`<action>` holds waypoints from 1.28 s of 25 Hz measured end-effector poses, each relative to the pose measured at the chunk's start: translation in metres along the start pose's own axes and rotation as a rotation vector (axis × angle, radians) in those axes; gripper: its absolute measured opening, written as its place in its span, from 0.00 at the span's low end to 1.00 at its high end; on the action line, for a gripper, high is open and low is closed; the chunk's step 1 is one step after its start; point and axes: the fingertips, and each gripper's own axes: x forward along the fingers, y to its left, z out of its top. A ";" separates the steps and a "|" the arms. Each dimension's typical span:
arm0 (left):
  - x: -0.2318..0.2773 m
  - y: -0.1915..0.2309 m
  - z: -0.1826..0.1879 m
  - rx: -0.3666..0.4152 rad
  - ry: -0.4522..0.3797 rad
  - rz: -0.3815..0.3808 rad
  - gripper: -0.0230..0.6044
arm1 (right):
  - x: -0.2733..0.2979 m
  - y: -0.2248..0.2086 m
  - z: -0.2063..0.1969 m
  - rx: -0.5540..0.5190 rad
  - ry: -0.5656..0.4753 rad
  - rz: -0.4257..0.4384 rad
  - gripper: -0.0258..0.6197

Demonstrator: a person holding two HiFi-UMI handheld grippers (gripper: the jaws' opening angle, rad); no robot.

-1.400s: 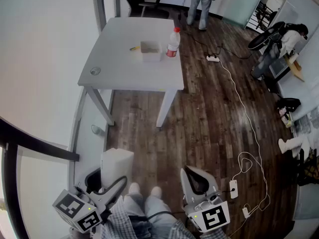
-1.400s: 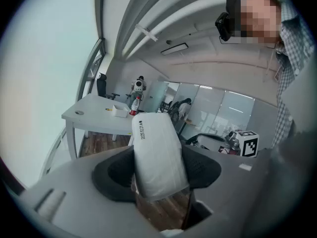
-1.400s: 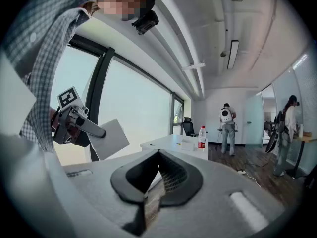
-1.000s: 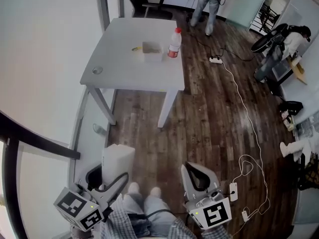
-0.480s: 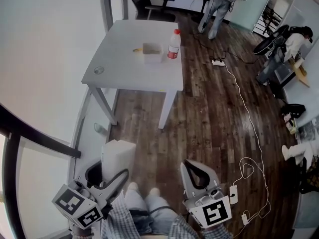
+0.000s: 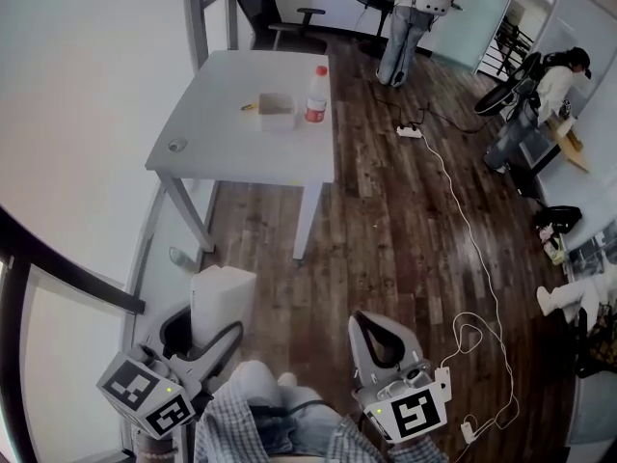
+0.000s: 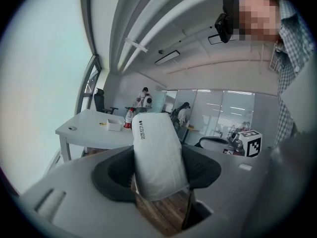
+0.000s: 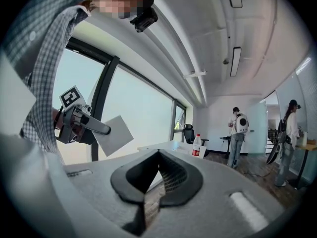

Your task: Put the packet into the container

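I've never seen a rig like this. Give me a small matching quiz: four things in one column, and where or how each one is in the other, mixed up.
Things:
1. packet
2. bottle
3. container
4. right gripper

Places or states:
A. jaws together, nothing between them
B. low and pale, on the table, just left of the bottle in the head view
C. clamped in the left gripper
D. upright on the table, red cap

Pairs: 1-C, 2-D, 3-B, 4-A.
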 end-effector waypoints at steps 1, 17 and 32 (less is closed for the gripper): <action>0.001 -0.002 0.000 0.004 -0.001 -0.002 0.47 | -0.001 -0.003 0.000 -0.003 -0.005 -0.004 0.04; 0.003 -0.014 0.005 0.028 0.001 0.002 0.47 | -0.014 -0.013 -0.006 0.023 -0.010 -0.012 0.04; 0.020 0.013 0.011 0.006 -0.005 -0.015 0.47 | 0.016 -0.008 -0.001 -0.008 -0.008 0.002 0.04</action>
